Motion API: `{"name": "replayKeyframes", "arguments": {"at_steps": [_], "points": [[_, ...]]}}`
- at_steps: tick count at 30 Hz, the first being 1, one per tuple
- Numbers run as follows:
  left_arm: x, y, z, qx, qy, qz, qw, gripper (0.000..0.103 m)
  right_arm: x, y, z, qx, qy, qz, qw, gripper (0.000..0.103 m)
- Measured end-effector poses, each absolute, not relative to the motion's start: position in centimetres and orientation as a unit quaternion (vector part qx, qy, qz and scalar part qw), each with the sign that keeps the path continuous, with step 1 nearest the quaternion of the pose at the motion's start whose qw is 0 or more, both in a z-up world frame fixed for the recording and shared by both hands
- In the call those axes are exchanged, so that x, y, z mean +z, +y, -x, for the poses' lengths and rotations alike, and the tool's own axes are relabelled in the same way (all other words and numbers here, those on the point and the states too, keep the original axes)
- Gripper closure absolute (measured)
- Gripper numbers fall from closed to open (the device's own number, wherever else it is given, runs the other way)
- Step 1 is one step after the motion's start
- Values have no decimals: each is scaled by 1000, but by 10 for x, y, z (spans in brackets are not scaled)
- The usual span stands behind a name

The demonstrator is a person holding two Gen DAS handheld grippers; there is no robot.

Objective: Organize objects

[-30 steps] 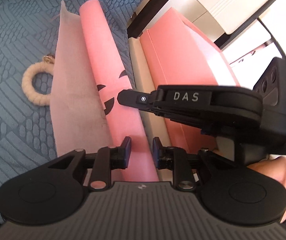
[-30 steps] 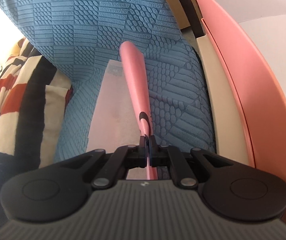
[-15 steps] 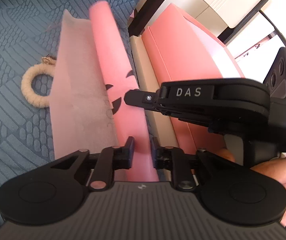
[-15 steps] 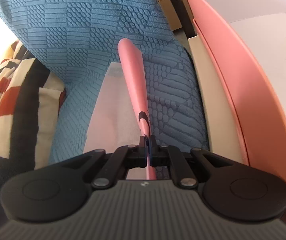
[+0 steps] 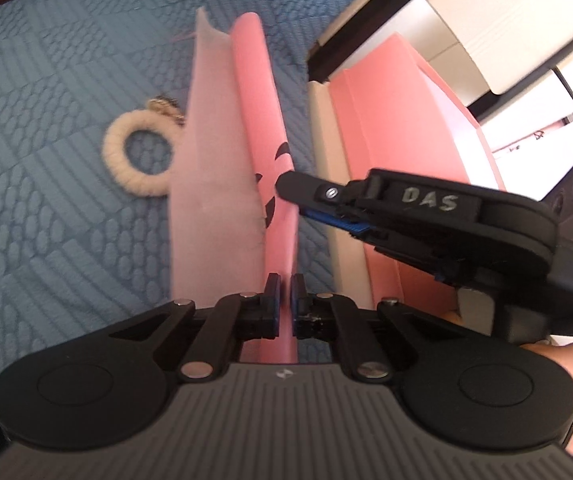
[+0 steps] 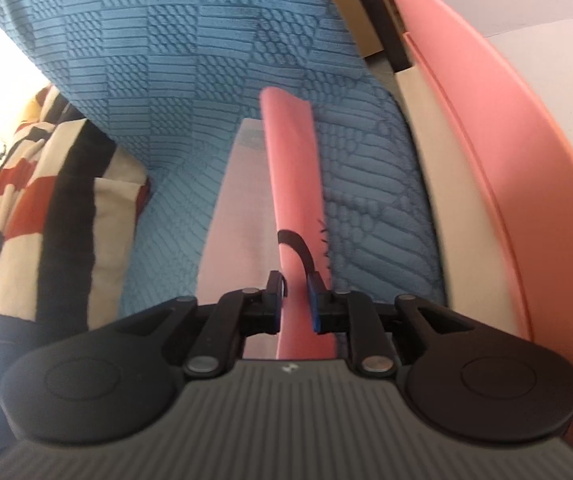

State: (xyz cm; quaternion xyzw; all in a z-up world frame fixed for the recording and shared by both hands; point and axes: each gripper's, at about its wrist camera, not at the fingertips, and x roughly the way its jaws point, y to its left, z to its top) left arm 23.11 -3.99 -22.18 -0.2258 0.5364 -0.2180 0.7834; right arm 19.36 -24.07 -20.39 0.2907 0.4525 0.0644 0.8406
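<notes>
My left tongs [image 5: 285, 294] clamp the pink pouch [image 5: 258, 120]; my right tongs [image 6: 295, 300] are opening around it, organizing unfinished.

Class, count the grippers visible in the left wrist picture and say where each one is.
2. The left gripper is at the bottom centre, shut on the pink sheet; the right gripper, opening, reaches in from the right. None seems hidden.

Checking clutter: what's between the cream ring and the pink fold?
Left wrist view: only the pale sheet lies between the ring and the pink fold.
</notes>
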Motion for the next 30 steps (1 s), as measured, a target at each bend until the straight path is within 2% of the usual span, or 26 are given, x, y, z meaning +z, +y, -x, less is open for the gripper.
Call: {"name": "replayKeyframes", "arguments": {"at_steps": [15,18,20,30], "points": [[-235,-26,-241,-168,572,237,767,96,-223,-216,-209,75,481,-280,828,85],[-235,-28,-243,-159,576,223,770,92,-229,-214,-212,75,489,-279,823,87],[-233,-27,-242,-156,575,221,772,91,-231,-213,-213,75,489,-276,824,90],[-214,-26,-237,-167,542,192,801,92,-232,-215,-213,76,487,-282,823,90]]}}
